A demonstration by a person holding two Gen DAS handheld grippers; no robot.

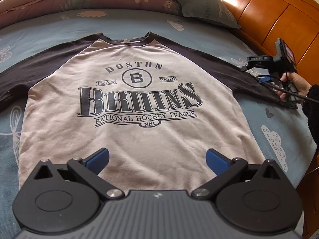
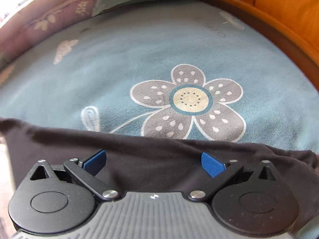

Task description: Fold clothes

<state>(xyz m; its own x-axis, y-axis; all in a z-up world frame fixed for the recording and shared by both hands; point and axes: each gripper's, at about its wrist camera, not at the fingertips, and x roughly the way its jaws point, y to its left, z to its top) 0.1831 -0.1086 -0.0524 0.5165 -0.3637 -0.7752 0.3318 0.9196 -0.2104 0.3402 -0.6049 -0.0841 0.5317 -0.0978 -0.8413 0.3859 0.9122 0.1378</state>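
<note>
A bed with a blue flower-print sheet (image 2: 139, 59) carries a cream, dark-sleeved Bruins raglan shirt (image 1: 129, 139), spread flat and face up ahead of the left tongs (image 1: 157, 159), which are spread. The right tongs (image 2: 153, 162), also spread, hover over its dark sleeve (image 2: 149, 159); a sleeve fold would call for pinching it.

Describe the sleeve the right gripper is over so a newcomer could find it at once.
Start at the blue flower-print bedsheet, where a cream Bruins raglan shirt lies flat, face up. The dark sleeve stretching toward the orange wooden bed frame is the one; the open right gripper hovers over it, beside a large grey spotted flower print.
</note>
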